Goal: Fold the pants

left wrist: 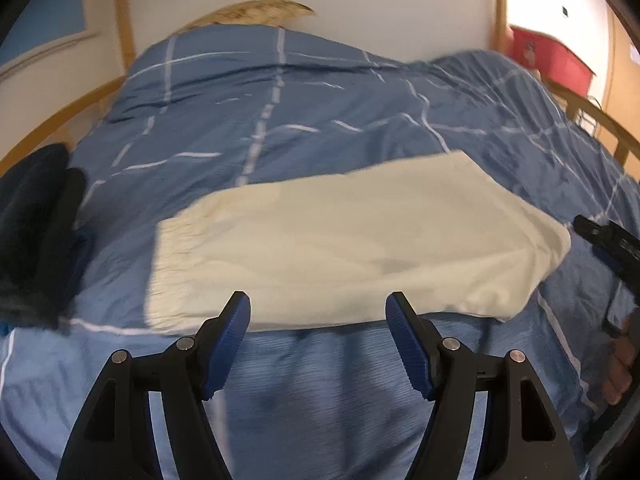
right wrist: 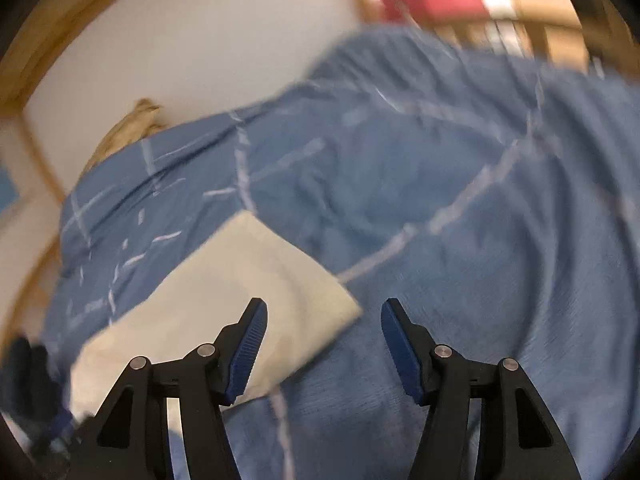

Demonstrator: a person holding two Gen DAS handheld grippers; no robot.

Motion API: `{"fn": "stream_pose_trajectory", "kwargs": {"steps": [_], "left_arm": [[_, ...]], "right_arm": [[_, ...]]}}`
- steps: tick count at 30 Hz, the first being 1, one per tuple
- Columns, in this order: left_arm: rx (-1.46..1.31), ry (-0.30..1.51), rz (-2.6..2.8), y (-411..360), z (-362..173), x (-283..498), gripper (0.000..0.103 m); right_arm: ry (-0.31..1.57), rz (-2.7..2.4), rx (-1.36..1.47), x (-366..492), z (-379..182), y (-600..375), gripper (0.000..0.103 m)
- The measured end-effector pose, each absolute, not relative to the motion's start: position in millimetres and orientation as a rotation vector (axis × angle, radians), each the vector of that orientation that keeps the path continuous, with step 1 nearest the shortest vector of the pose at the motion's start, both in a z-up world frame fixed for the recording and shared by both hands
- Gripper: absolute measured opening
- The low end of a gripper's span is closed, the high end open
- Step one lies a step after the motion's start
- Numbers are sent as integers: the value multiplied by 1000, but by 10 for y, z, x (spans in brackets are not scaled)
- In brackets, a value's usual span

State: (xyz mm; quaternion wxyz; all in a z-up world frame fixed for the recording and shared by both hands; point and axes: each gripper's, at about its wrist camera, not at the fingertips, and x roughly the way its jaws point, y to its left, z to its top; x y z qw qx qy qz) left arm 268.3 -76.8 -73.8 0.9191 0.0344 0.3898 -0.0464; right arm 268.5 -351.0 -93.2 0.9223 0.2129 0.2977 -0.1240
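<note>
Cream pants (left wrist: 352, 248) lie folded into a flat rectangle on the blue checked duvet (left wrist: 280, 120), elastic waistband at the left end. My left gripper (left wrist: 318, 304) is open and empty, just in front of the pants' near edge. In the right wrist view the pants (right wrist: 224, 300) lie at lower left. My right gripper (right wrist: 323, 310) is open and empty, above the pants' right corner and the duvet (right wrist: 440, 200). The right gripper also shows at the right edge of the left wrist view (left wrist: 600, 236). The right wrist view is blurred.
A dark garment pile (left wrist: 36, 224) sits at the bed's left edge. A tan pillow (left wrist: 260, 10) lies against the white wall. A wooden bed rail (left wrist: 600, 120) runs along the right, with a red box (left wrist: 548, 56) behind it.
</note>
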Motion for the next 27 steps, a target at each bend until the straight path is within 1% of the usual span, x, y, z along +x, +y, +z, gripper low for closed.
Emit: {"fn": "stream_pose_trajectory", "kwargs": {"steps": [4,10,13,19,25,27], "left_arm": [[12,779,-36,-353,-639,2576,69],[-29,754,55,232,-634,2635,69],[-89,752,49,433,-684,2772,69],[-261,795,1,721,-879,3053,67],[-363,851,-9,747,-1101,3252,59],[-402,868,-14,762,-1174,3302,57]], "right_arm": [[563,-181,229,2637,-585,-3000,61],[567,14,77,2757,-399,-2297,61],[582,59,23,2946,-429,-1974,61],[636,112,16,3164,-707,-1651,61],[657,100,-29,3247,-957,-1490,61],[655,92,-51,3248,-1008,-1477,61]]}}
